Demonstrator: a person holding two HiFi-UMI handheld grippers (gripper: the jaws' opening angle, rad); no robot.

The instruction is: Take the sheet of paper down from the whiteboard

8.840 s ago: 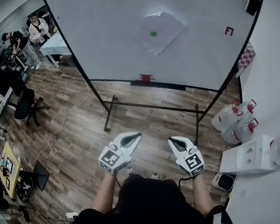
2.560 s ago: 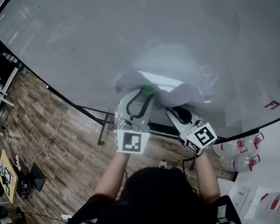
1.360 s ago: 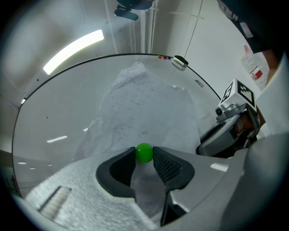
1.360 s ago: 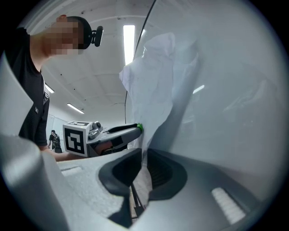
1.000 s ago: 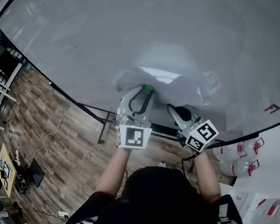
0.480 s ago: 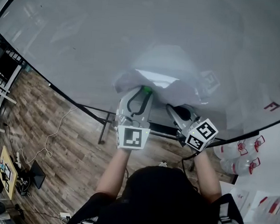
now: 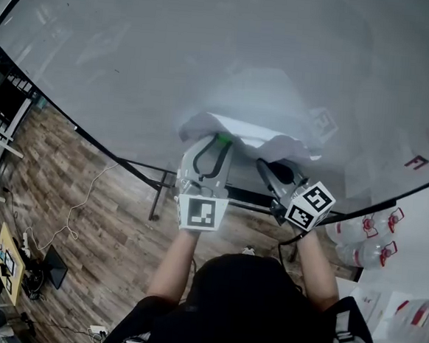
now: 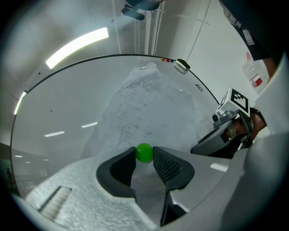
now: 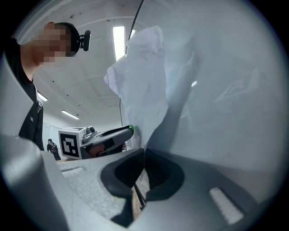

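Note:
A crumpled white sheet of paper (image 7: 253, 103) hangs on the whiteboard (image 7: 120, 56), its lower edge curled away from the board. A round green magnet (image 7: 222, 138) pins it near the bottom. My left gripper (image 7: 220, 142) is level with the magnet, and in the left gripper view the pads of my left gripper (image 8: 144, 157) press on both sides of the green magnet (image 8: 144, 152). My right gripper (image 7: 271, 166) sits just right of it, shut on the sheet's lower right edge. In the right gripper view the paper (image 9: 144, 85) rises out of the shut jaws of my right gripper (image 9: 143, 156).
The whiteboard stands on a black metal frame (image 7: 161, 192) over wooden flooring. Water jugs (image 7: 375, 246) stand low on the right beside a white wall. A red mark (image 7: 416, 162) sits on the board's right part. Desks and a cable (image 7: 78, 215) lie to the left.
The sheet's lower edge has curled further off the board and shows more white. Both grippers have kept their places and their grips.

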